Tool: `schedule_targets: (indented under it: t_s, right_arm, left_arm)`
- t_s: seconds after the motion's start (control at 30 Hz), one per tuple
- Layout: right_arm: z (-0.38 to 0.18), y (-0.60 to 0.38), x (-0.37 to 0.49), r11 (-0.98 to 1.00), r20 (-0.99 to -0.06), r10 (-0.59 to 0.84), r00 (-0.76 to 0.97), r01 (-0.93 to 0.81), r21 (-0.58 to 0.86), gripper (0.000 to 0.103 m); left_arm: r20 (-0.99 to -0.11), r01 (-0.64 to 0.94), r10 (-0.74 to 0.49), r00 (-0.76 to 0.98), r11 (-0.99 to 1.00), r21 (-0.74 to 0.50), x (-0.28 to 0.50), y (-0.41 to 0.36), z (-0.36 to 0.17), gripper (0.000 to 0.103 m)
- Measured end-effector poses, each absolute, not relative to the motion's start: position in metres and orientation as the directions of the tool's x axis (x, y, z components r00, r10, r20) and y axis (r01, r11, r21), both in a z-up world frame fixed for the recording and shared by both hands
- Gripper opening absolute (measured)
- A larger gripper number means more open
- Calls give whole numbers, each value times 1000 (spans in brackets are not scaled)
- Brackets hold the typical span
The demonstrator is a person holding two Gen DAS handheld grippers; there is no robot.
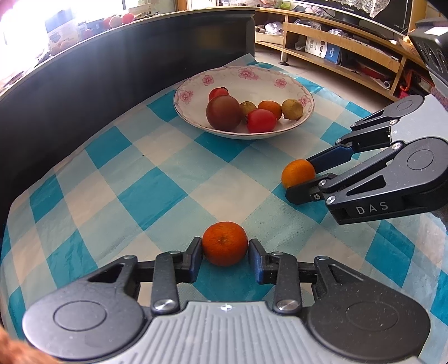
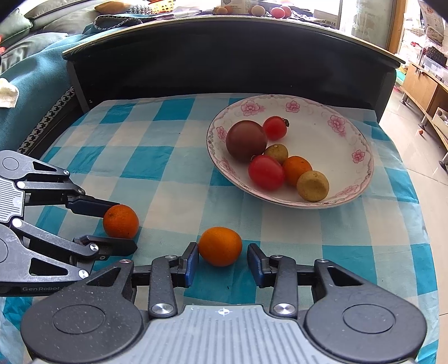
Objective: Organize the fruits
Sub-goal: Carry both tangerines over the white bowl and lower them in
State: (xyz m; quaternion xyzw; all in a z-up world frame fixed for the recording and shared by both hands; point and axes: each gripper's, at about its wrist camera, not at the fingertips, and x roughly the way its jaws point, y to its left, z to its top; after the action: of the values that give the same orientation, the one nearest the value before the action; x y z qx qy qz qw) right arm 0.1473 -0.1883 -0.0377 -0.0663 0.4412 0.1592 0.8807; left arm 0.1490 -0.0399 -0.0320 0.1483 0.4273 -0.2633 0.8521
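Note:
A white floral bowl (image 1: 305,92) (image 2: 364,156) holds a dark plum, two red tomatoes, an orange and two yellow-green fruits. A dark orange tangerine (image 1: 224,243) (image 2: 121,221) lies on the checked cloth between the fingers of my left gripper (image 1: 224,247) (image 2: 119,224); both pads touch or nearly touch its sides. A lighter orange tangerine (image 2: 220,245) (image 1: 298,172) lies between the fingers of my right gripper (image 2: 222,256) (image 1: 301,176); the left pad touches it, and a small gap shows at the right pad.
The blue-and-white checked cloth (image 1: 156,182) (image 2: 156,173) covers the low table. A dark curved table edge (image 1: 112,64) (image 2: 224,56) rises behind it. A wooden TV shelf (image 1: 350,53) stands at the right. More fruit (image 1: 114,21) sits on the far surface.

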Motion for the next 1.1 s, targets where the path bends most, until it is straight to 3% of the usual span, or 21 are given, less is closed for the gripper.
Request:
schedule_targets:
  t_s: [0.1,1.1]
  right_arm:
    - [-36,-189,147,940,-794,225,565,-339,25,28]
    - [0,-213,148,961,-720,227,656,-273,54,27]
  left_arm:
    - [-809,576,-330,487,818,13,150,-41,-31,42]
    - [-721,577,-380,579,816,33,177,-79,6,42]
